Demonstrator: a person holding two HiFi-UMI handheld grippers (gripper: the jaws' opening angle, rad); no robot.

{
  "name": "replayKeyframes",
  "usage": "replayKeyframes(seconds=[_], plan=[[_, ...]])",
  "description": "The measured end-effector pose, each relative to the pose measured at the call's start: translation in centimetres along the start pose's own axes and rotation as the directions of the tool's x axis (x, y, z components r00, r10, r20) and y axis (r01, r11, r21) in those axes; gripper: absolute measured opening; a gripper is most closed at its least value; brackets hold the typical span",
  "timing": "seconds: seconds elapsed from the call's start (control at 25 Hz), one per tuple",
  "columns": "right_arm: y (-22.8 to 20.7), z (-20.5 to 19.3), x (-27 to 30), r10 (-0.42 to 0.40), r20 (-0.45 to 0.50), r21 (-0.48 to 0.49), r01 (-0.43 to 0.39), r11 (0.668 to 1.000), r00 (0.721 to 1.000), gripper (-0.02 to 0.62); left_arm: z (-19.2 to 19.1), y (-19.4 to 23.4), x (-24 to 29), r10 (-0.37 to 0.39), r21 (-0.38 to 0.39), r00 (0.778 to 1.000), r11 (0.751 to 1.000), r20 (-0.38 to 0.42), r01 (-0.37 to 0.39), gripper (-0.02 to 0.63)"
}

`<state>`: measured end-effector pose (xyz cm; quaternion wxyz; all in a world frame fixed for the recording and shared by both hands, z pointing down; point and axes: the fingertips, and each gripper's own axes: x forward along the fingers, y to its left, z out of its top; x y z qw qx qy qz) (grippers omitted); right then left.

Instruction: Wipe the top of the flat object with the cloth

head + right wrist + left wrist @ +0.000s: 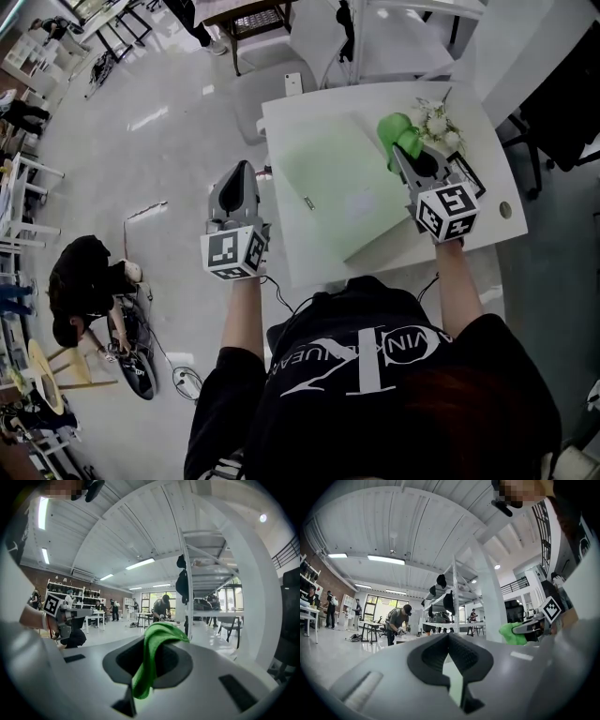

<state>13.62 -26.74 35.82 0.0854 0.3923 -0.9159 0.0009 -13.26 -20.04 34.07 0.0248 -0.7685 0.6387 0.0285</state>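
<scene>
A pale green flat object (337,187) lies on the white table (305,253), its corner over the front edge. My right gripper (403,152) is held over the object's far right corner, shut on a green cloth (397,130). In the right gripper view the cloth (149,665) hangs out from between the shut jaws. My left gripper (242,169) hovers off the table's left edge, beside the object, not touching it. Its jaws meet at the tips (449,635) with nothing held. The left gripper view also shows the cloth (510,633) at the right.
White flowers (438,122) stand at the table's far right, behind the right gripper. A cable hole (506,209) is near the right edge. A grey seat (267,98) stands beyond the table. A person (84,286) crouches on the floor to the left among cables.
</scene>
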Motion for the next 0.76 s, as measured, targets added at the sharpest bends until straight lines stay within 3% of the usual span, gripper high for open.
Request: replayKeyframes(seconds=[0.76], plan=[[0.6, -1.5, 1.0, 0.023, -0.021, 0.026, -0.023, 0.999, 0.999, 0.043, -1.1, 0.6, -0.1, 0.019, -0.010, 1.000, 1.000, -0.016, -0.020, 0.011]])
